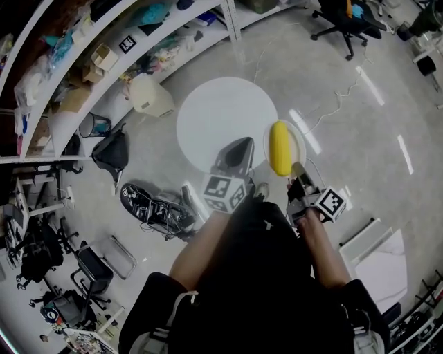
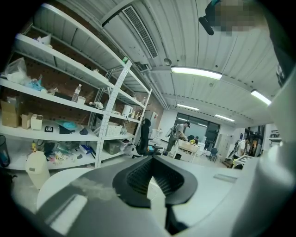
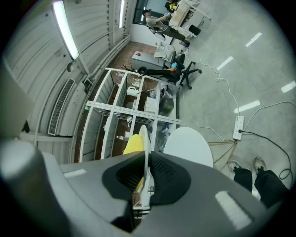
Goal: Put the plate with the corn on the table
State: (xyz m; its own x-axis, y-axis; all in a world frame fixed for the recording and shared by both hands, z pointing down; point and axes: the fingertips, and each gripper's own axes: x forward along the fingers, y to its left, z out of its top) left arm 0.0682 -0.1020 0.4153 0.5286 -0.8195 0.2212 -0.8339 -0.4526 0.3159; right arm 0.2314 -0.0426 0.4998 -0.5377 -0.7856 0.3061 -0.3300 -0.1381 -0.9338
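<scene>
A yellow corn cob (image 1: 279, 147) lies on a small white plate (image 1: 297, 140) held in the air just right of the round white table (image 1: 221, 117). My right gripper (image 1: 298, 178) is shut on the plate's near rim. In the right gripper view the plate (image 3: 144, 139) shows edge-on between the jaws, with the corn (image 3: 133, 143) to its left and the table (image 3: 189, 144) beyond. My left gripper (image 1: 234, 157) hovers over the table's near edge, shut and holding nothing. Its view (image 2: 152, 163) faces shelves and the room.
Cluttered shelves (image 1: 83, 62) run along the left, with a white canister (image 1: 149, 93), a black bag (image 1: 113, 153) and a cable heap (image 1: 156, 207) on the floor below. An office chair (image 1: 346, 21) stands at the far right. A power strip (image 3: 238, 126) lies on the floor.
</scene>
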